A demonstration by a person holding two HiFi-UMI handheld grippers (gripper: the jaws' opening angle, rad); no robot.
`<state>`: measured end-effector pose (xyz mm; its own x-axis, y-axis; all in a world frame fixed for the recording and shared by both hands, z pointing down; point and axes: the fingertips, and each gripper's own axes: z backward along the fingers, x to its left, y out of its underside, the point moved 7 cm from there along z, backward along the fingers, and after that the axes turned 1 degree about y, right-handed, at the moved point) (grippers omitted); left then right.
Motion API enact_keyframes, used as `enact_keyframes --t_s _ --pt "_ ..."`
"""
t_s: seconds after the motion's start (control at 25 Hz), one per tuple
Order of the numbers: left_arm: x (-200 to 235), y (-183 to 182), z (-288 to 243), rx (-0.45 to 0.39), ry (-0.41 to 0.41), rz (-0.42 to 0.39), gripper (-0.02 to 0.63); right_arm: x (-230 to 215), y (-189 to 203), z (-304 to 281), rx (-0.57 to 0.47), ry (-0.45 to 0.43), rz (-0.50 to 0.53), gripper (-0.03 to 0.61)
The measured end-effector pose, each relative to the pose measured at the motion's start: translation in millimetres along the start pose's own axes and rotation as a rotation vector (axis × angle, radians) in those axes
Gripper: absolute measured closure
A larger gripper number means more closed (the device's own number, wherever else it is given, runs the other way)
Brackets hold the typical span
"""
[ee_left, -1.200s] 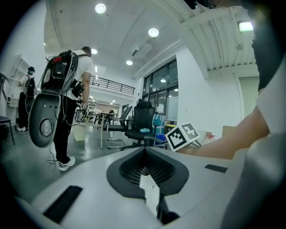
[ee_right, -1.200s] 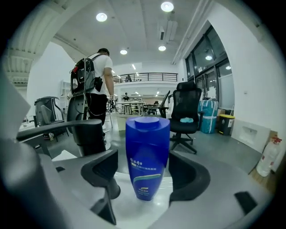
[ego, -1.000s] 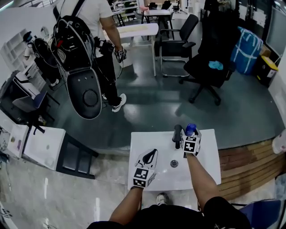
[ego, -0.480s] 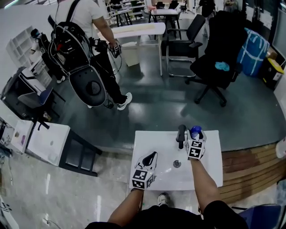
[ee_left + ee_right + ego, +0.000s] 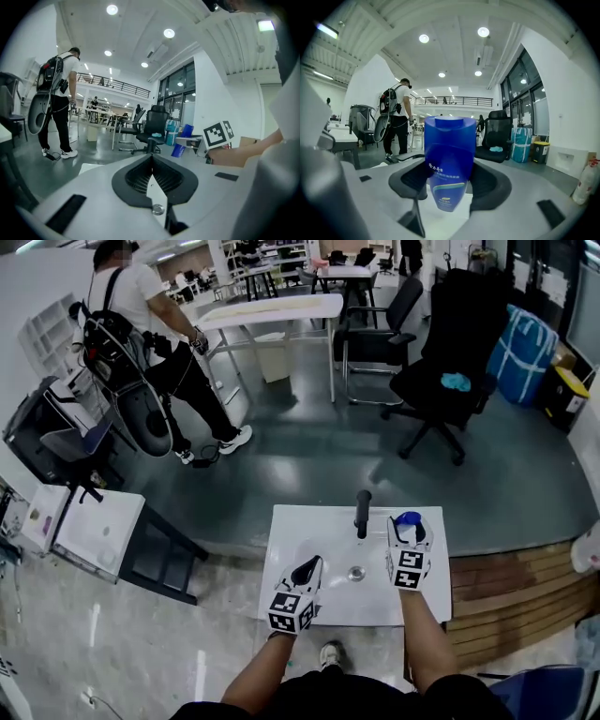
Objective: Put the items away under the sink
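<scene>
"What do the claws look like?"

"The left claw (image 5: pixel 307 569) and right claw (image 5: pixel 410 525) both have pale grey shells with black ribbed pads (image 5: pixel 138 178). On the left one a silver screw (image 5: pixel 158 209) sits at six o'clock from the pads, and a black rectangular slot (image 5: pixel 65 213) at eight o'clock."

"Any markings?"

"Each carries a white cube with black square markers, the left cube (image 5: pixel 291 612) and the right cube (image 5: pixel 410 568)."

"And the clothing?"

"A black short-sleeved top (image 5: pixel 361 697) and a grey shoe (image 5: pixel 330 652)."

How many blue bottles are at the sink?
1: the blue bottle, between the right gripper's fingers, which have just closed on it, over the sink. Others may be hidden.
</scene>
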<state>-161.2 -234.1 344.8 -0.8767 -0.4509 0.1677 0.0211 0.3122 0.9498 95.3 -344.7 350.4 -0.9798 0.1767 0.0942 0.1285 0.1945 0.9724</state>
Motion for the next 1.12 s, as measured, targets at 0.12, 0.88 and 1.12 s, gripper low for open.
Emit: enact_keyframes --t_s 0.12,0.88,1.12 --pt "-23.8 -0.2 4.2 -0.017 0.007 -0.002 0.595 -3.2 1.5 36.5 -0.017 -0.021 -0.01 0.299" --pt "-180.8 23.4 103.6 -0.105 0.051 -0.017 0.595 -13.7 16.9 231.5 -0.065 -0.167 -0.031 0.299" --pt "-190.1 43.1 129.6 -0.094 -0.025 -0.03 0.595 -12.2 16.5 266.9 -0.087 -0.202 -0.018 0.299"
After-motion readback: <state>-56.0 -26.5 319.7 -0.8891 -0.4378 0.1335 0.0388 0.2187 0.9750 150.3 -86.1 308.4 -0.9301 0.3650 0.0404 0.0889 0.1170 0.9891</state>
